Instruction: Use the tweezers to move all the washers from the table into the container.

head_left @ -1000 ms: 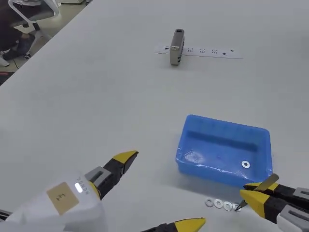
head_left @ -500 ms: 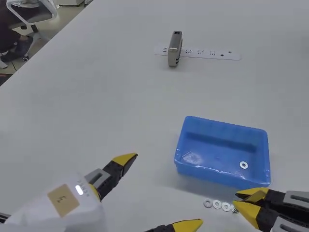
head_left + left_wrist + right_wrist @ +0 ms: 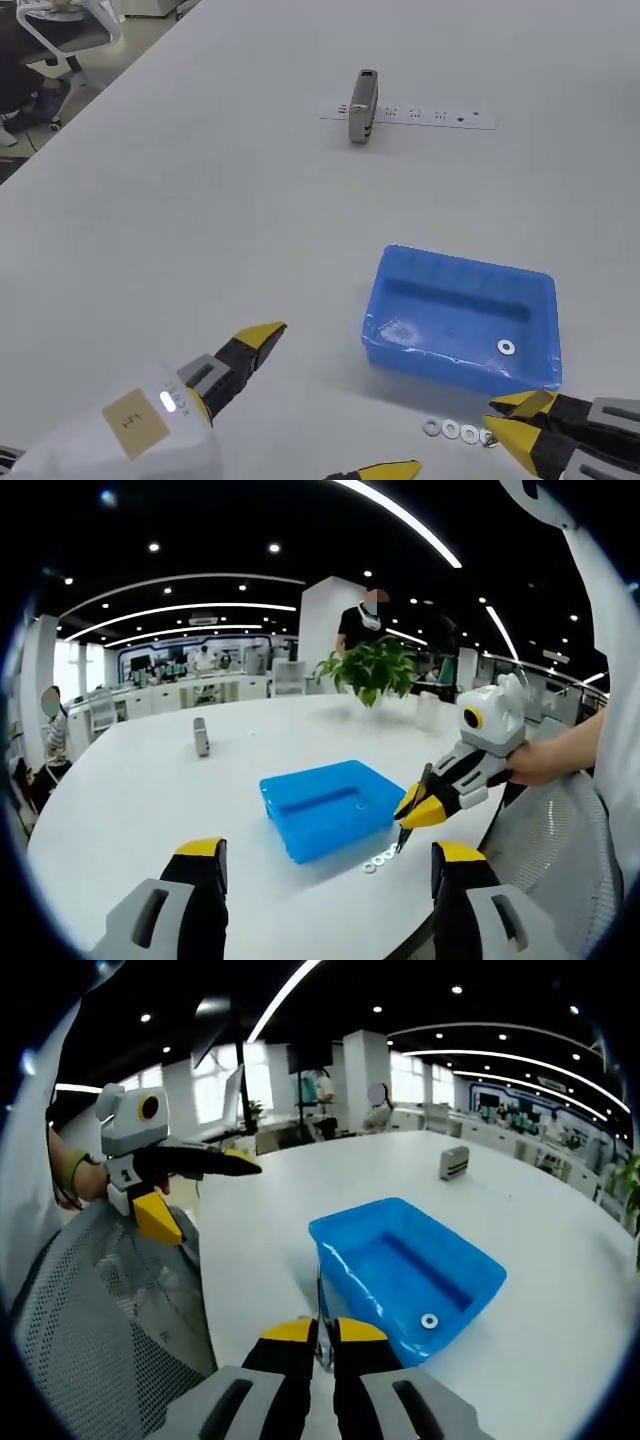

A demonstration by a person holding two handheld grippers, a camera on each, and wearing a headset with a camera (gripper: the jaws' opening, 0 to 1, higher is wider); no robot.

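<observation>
You're at a wide white table (image 3: pixel 200 200) in an open-plan office under rows of ceiling lights. Your right gripper (image 3: pixel 323 1328) has its jaws pressed almost together, pinching the tweezers (image 3: pixel 320 1305). Their thin metal stem rises between the yellow tips at the bottom centre of the right gripper view.

In the left gripper view the tweezer tip points down at the washers (image 3: pixel 381 860), a short row on the table just beside the near wall of the blue container (image 3: pixel 322 802). Whether the tip touches one can't be told. In the head view that row sits at the lower right, just left of your right gripper's tips and below the container. A single washer (image 3: pixel 506 347) already lies inside the container, near its lower right corner.

Your left gripper (image 3: pixel 328 852) has its jaws spread wide apart over bare table. In the head view it sits at the lower left, well apart from the container.

At the top centre of the head view a grey block (image 3: pixel 363 105) stands on a white labelled strip (image 3: pixel 430 114). A potted plant (image 3: pixel 372 668) stands at the top centre of the left gripper view.
</observation>
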